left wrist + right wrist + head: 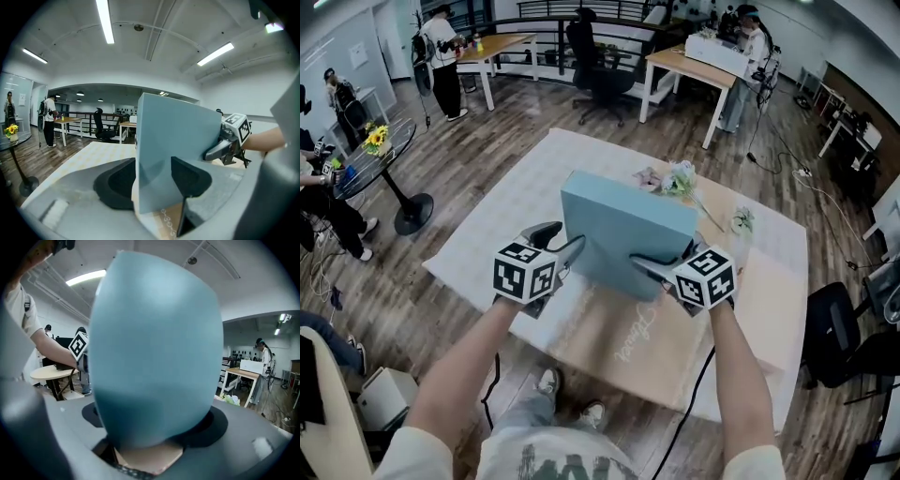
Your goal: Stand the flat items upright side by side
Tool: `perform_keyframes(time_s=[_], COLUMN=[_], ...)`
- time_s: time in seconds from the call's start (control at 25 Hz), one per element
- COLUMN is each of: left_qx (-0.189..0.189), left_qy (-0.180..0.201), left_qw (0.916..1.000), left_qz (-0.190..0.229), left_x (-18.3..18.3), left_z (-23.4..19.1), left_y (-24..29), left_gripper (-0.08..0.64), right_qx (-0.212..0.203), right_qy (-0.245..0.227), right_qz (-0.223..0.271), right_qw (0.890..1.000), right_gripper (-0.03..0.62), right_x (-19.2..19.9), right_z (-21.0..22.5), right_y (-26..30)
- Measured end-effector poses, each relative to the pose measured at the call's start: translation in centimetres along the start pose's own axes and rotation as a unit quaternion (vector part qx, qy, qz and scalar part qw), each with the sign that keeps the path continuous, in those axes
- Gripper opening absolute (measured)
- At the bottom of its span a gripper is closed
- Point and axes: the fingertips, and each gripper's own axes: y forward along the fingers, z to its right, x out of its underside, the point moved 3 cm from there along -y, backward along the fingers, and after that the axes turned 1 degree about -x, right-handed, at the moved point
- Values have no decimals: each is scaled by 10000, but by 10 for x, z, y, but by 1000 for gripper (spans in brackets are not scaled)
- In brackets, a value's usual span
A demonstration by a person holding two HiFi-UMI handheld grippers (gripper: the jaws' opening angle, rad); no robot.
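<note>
A flat light-blue box (623, 239) stands on its edge on a flat brown box (647, 337) that lies on the white-covered table (516, 202). My left gripper (562, 242) is shut on the blue box's left edge, and the left gripper view has that box (178, 140) wedged between the dark pads (187, 178). My right gripper (666, 258) straddles the box's right edge with its jaws spread wide, one finger before the box and one behind. In the right gripper view the blue box (154, 348) fills the gap and the brown box (150, 458) lies below it.
Pale artificial flowers (675, 178) lie on the cloth just behind the blue box, with a smaller sprig (741, 220) to the right. A black office chair (834, 328) stands at the table's right. A round glass table (375, 155), desks and several people are farther off.
</note>
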Motion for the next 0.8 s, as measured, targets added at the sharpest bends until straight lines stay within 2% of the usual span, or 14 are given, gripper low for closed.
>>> perform_keyframes(time_s=[0.08,0.24,0.4,0.6,0.8], left_qx=[91,252,568,997,1392], left_qy=[25,103,98,166,216], left_qw=[10000,9996,9983,9949,9900], left_qz=[10,35,49,-3,-74], left_x=[-2,-10,-13,-13,-13], left_z=[0,-6,-5,-3,3], left_y=[2,5,18,36,52], left_gripper=[245,245,245,245,245], right_qx=[189,670,1365,2244,3118], right_qy=[-128,-222,-206,-31,162], right_qz=[-11,16,24,-8,-49], right_qw=[9997,9975,9904,9745,9500], right_gripper=[412,397,393,394,393], right_x=[1,-3,-1,2,4], right_z=[-4,-11,-11,-6,0], right_y=[-3,-4,-12,-13,-21])
